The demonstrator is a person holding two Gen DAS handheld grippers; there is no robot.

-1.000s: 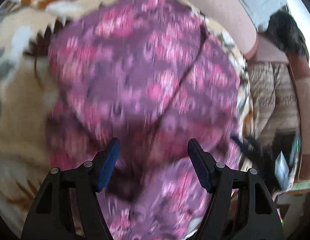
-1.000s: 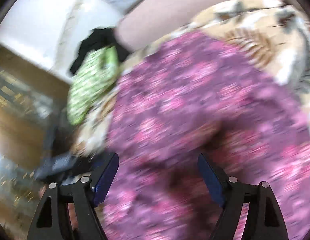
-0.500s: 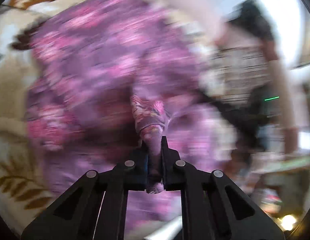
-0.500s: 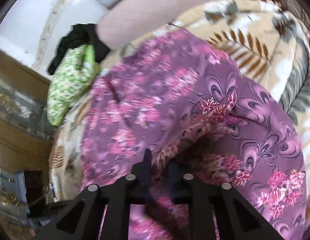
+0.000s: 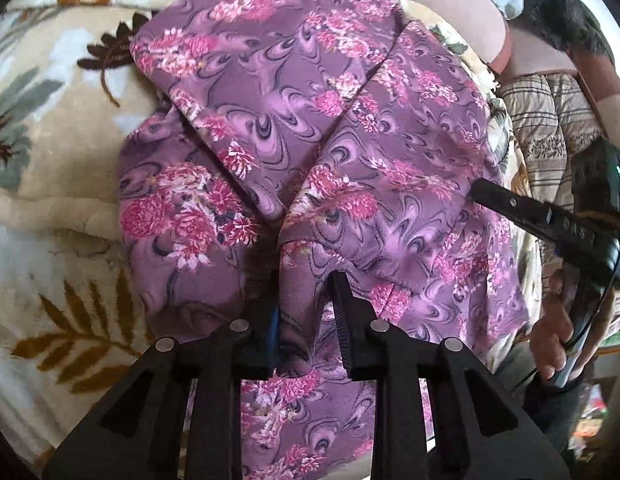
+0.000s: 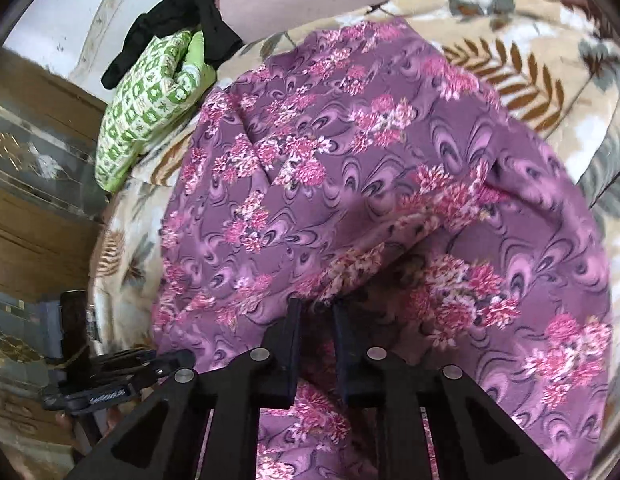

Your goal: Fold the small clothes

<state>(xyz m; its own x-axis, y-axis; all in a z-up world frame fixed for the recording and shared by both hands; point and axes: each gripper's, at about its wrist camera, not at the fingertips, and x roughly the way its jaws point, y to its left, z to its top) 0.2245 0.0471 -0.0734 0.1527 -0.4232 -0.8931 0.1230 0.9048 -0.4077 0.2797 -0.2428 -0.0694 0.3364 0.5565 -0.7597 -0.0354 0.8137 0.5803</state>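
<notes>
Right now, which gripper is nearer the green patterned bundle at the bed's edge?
Right. The green patterned bundle lies ahead and to the left of the right gripper, which pinches the purple floral garment. The left gripper grips the same garment; its view shows no bundle.

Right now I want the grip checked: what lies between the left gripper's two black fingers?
A bunched fold of the purple floral garment fills the gap of the left gripper, its jaws having just eased open slightly, as the left wrist view shows.

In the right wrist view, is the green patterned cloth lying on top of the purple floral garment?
No, the green patterned cloth lies beside the purple floral garment.
</notes>
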